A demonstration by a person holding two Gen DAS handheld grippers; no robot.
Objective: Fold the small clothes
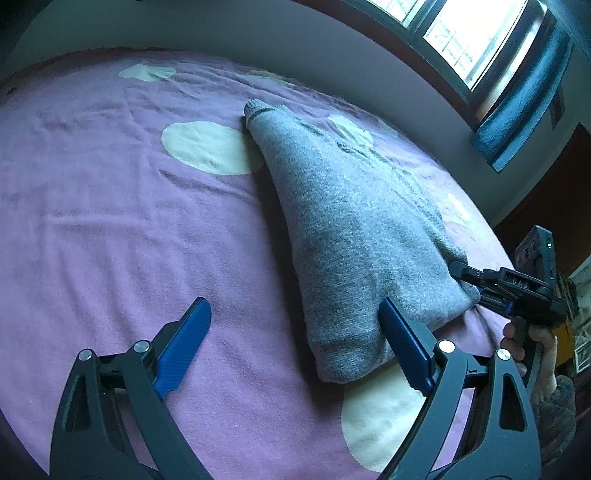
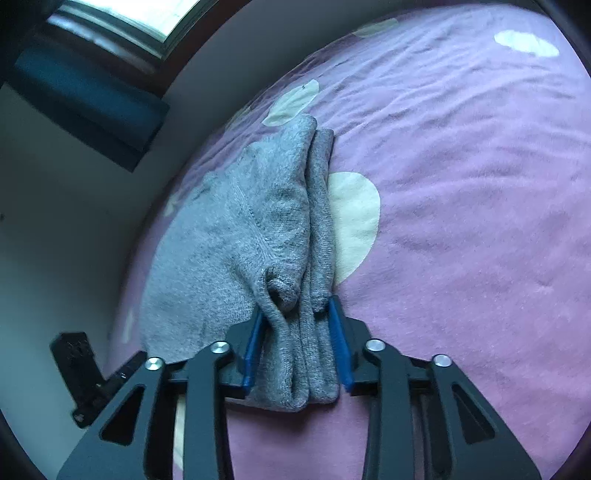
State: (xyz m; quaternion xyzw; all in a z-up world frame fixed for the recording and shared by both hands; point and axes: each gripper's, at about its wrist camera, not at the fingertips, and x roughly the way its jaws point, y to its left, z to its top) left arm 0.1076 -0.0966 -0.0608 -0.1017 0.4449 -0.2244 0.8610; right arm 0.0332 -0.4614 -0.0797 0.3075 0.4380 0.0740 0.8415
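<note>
The right gripper (image 2: 297, 343) is clamped on the grey knitted folded garment's (image 1: 354, 229) near end; its length seemingly runs straight ahead; the left gripper (image 1: 295, 343) is held wide open, empty, beside it.

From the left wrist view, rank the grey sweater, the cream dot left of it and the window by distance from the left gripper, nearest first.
1. grey sweater, against the left gripper's right jaw.
2. cream dot, farther up the bedspread, left of the sweater.
3. window, top right, beyond the bed.

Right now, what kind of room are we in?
Probably a bedroom. A purple blanket with pale dots covers a wide, soft bed, a window sits in the wall behind it, and a folded grey sweater lies on top, pinched by the right gripper.
</note>
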